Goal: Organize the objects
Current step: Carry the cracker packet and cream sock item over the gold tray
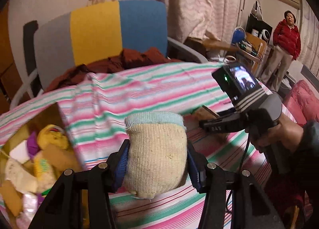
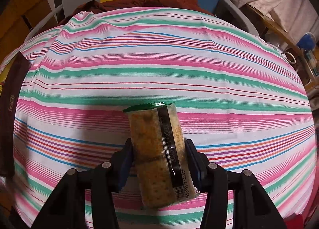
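In the left wrist view the left gripper (image 1: 157,161) is clenched on a rolled sock (image 1: 156,155), cream knit with a pale blue cuff at its top, pinched upright between the blue pads (image 1: 122,166) above the striped cloth (image 1: 151,87); at lower left a box (image 1: 33,161) sits open under a fold of that cloth, filled with yellow, white and purple packets and tan biscuits; to the right a hand (image 1: 279,139) holds the right gripper (image 1: 201,110), seen from the side with its small lit screen, its fingertips near the sock but apart from it, their hold not clear from here; behind the cloth stands a chair (image 1: 103,29) with grey, yellow and blue panels and rust-red clothes (image 1: 111,65) heaped on its seat; a person (image 1: 283,49) in a red jacket stands by the curtains at far right. In the right wrist view the right gripper (image 2: 159,155) grasps a cracker pack (image 2: 159,155), clear wrap with a green top edge and a black strip with a barcode, held slightly tilted over the middle of the cloth; a dark brown packet (image 2: 12,109) lies at the cloth's left edge; the chair and clothes show beyond the far edge.
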A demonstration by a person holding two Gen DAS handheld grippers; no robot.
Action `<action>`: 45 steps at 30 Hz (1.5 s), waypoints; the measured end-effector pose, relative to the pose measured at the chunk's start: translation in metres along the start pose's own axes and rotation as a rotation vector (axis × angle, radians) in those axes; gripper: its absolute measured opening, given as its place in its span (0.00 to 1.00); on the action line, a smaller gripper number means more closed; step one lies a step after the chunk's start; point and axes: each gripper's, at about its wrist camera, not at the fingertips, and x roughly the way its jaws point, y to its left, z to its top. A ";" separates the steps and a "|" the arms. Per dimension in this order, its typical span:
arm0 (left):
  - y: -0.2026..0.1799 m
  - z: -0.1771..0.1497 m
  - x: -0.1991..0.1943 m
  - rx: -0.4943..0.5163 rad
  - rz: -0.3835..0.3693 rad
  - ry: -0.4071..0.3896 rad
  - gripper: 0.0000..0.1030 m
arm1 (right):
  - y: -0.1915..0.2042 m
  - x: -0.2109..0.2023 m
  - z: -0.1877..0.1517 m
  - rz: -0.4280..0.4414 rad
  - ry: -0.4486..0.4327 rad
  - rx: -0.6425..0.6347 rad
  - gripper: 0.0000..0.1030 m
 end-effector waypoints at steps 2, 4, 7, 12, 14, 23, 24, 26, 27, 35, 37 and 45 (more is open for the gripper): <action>0.009 0.000 -0.010 -0.006 0.014 -0.020 0.51 | 0.002 0.000 -0.001 -0.003 -0.001 0.001 0.50; 0.018 -0.001 -0.021 -0.013 0.039 -0.039 0.51 | 0.002 -0.002 -0.002 -0.005 -0.001 0.003 0.50; 0.035 -0.004 -0.032 -0.040 0.065 -0.049 0.51 | 0.005 -0.001 -0.001 -0.011 -0.001 0.003 0.50; 0.064 -0.014 -0.044 -0.087 0.112 -0.049 0.51 | 0.012 0.001 0.000 -0.027 0.002 0.002 0.50; 0.076 -0.019 -0.048 -0.109 0.132 -0.048 0.51 | 0.015 0.000 -0.001 -0.039 0.004 0.001 0.49; 0.115 -0.041 -0.059 -0.183 0.178 -0.036 0.51 | 0.039 -0.006 0.002 -0.037 0.049 0.016 0.49; 0.118 -0.043 -0.061 -0.191 0.178 -0.037 0.51 | 0.044 -0.007 0.002 -0.027 0.052 0.013 0.49; 0.126 -0.048 -0.065 -0.209 0.179 -0.040 0.51 | 0.057 -0.012 0.002 -0.007 0.055 -0.002 0.49; 0.131 -0.050 -0.067 -0.224 0.180 -0.039 0.51 | 0.065 -0.015 0.003 0.006 0.048 -0.011 0.49; 0.178 -0.074 -0.092 -0.335 0.237 -0.054 0.51 | 0.136 -0.062 0.019 0.173 -0.057 -0.084 0.49; 0.190 -0.081 -0.099 -0.362 0.256 -0.057 0.51 | 0.159 -0.075 0.021 0.229 -0.086 -0.108 0.49; 0.222 -0.109 -0.119 -0.450 0.301 -0.055 0.51 | 0.258 -0.105 0.026 0.410 -0.134 -0.221 0.49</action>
